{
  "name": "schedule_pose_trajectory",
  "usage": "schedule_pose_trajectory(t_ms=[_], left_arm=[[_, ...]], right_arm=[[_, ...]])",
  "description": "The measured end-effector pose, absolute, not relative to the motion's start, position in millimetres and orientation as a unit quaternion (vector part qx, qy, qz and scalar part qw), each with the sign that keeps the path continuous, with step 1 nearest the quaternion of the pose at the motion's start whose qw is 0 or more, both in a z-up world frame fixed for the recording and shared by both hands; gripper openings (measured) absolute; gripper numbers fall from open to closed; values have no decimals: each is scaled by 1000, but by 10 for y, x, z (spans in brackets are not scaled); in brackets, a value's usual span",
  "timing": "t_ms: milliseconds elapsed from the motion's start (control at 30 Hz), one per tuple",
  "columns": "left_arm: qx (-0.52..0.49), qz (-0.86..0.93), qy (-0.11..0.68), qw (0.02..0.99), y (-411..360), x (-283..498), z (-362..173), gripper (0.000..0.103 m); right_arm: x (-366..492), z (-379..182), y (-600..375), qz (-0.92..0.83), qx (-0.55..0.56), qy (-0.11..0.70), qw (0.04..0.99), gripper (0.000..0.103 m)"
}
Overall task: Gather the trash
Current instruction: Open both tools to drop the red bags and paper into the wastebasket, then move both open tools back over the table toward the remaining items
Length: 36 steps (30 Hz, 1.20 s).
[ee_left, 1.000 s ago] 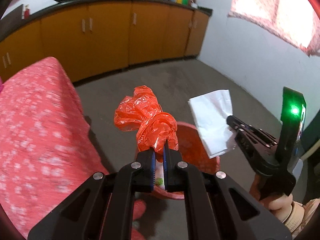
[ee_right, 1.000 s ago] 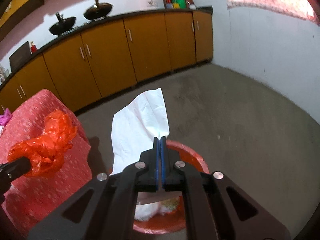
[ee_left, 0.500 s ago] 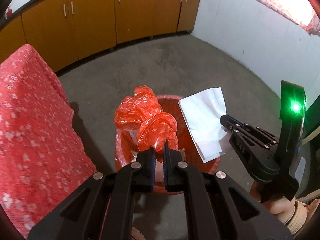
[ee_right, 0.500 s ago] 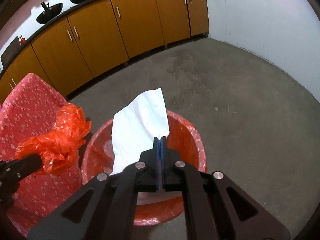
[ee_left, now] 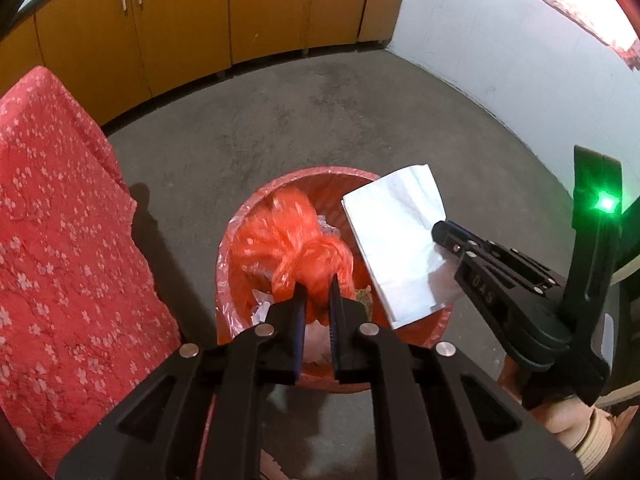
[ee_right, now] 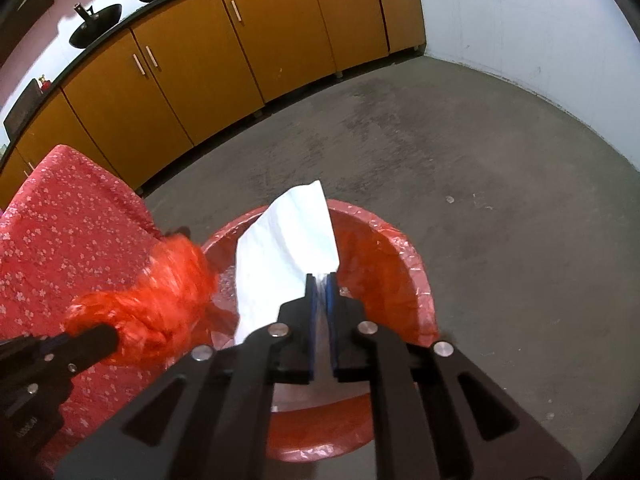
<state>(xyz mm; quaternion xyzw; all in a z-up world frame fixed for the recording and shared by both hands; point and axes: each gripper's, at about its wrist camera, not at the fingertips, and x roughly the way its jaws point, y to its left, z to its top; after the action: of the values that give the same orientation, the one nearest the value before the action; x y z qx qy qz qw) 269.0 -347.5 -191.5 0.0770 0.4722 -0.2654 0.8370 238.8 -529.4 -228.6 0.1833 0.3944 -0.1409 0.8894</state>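
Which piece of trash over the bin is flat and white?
The white paper, between the right gripper's fingers. The left gripper's piece is a crumpled orange plastic bag, shiny and scrunched, not flat. Both hang over the red bin.

A home kitchen is showing here: orange cabinet doors (ee_right: 256, 36) with metal handles are curving from nine to one o'clock under a dark countertop (ee_right: 100, 46), where two black woks (ee_right: 96, 30) are sitting at eleven. A red flowered cloth (ee_left: 60, 240) is draping furniture at nine o'clock.
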Motion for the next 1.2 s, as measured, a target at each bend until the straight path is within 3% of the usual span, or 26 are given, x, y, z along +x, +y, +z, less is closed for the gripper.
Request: schedule_pose_trajectory(t_ms=[33, 133, 333, 433, 667, 1200], left_arm=[[76, -265, 472, 838, -3468, 2694, -1913, 16], [72, -263, 465, 842, -3444, 2683, -1888, 25], [49, -254, 457, 851, -3337, 2694, -1751, 26], [26, -248, 446, 859, -3194, 2711, -1569, 26], [-5, -227, 405, 885, -2697, 2684, -1086, 27], [-55, 4, 328, 943, -209, 2687, -465, 41]], right_arm=[[2387, -2297, -5297, -138, 186, 394, 889, 22], [2357, -2301, -5306, -138, 189, 395, 888, 27], [2296, -2202, -5279, -145, 175, 388, 893, 27], [2261, -2089, -5242, -149, 166, 377, 899, 34], [2242, -1583, -5057, -141, 134, 338, 921, 38], [2679, -310, -3624, -1, 65, 260, 963, 53]])
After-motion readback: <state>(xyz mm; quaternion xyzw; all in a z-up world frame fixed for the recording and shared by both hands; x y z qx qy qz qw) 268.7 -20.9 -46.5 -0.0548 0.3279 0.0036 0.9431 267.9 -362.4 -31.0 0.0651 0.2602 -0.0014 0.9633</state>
